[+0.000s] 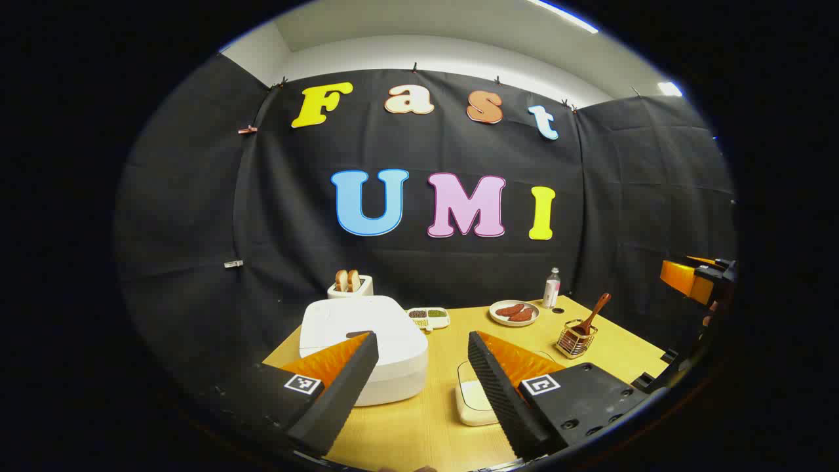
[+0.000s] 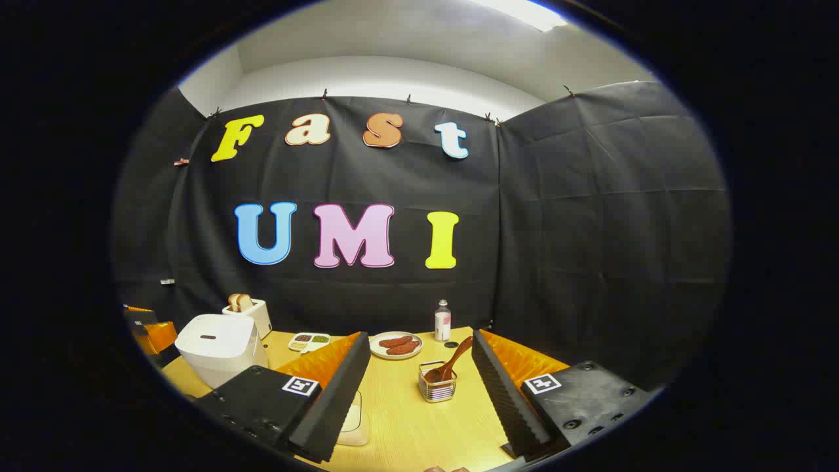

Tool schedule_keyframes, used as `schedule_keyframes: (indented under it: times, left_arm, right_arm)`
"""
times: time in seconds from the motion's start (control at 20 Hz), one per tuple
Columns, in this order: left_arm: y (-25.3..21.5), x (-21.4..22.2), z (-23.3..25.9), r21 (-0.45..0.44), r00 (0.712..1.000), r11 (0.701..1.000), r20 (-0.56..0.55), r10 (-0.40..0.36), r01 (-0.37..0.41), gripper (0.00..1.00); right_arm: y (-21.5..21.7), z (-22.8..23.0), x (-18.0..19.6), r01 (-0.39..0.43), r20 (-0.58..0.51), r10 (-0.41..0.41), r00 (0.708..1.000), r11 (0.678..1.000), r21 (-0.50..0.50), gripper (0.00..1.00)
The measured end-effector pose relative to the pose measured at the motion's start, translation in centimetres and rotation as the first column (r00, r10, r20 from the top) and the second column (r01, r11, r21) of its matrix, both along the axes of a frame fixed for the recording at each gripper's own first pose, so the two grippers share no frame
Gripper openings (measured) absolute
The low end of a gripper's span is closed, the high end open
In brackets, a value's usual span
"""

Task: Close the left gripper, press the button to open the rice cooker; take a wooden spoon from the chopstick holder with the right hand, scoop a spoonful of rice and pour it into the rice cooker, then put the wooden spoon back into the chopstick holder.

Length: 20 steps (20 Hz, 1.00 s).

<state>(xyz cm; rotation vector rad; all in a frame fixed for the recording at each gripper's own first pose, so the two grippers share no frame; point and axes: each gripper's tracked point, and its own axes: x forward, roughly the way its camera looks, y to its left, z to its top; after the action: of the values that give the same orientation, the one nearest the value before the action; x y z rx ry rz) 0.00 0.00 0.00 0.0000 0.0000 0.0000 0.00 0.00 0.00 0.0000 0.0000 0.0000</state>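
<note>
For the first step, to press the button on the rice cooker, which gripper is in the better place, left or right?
Left. The left gripper is close to the rice cooker, whose lid is closed, though its fingers are open and must close first. The right gripper faces the chopstick holder with the wooden spoon.

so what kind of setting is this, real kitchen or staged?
Staged, most likely: a mock kitchen in a recording booth. A black cloth wall backs a wooden table set with a rice cooker, toaster and plate of sausages.

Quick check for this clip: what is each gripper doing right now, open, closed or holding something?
Left gripper: open, holding nothing, above the table before the rice cooker.
Right gripper: open, holding nothing; the wooden spoon sits in its holder.
</note>
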Motion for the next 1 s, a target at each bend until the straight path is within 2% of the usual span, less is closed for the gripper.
schedule_keyframes:
  times: [0.3, 0.6, 1.0]
  left_arm:
    - [-0.2, -1.2, -0.5, 0.014, 1.000, 1.000, 0.011, -0.016, 0.015, 0.95]
    - [-0.4, -2.1, -1.1, 0.006, 1.000, 1.000, 0.013, -0.019, 0.019, 0.95]
    - [0.6, -2.2, -1.9, -0.018, 1.000, 0.999, 0.003, 0.029, -0.029, 0.95]
  right_arm:
    - [-1.2, 0.1, -0.6, 0.015, -0.003, -0.015, 1.000, 1.000, 0.012, 0.98]
    - [-0.4, 0.0, -1.6, -0.001, 0.010, 0.001, 1.000, 1.000, -0.010, 0.98]
    - [1.8, -0.6, -0.6, -0.083, -0.019, 0.082, 0.996, 0.996, -0.030, 0.98]
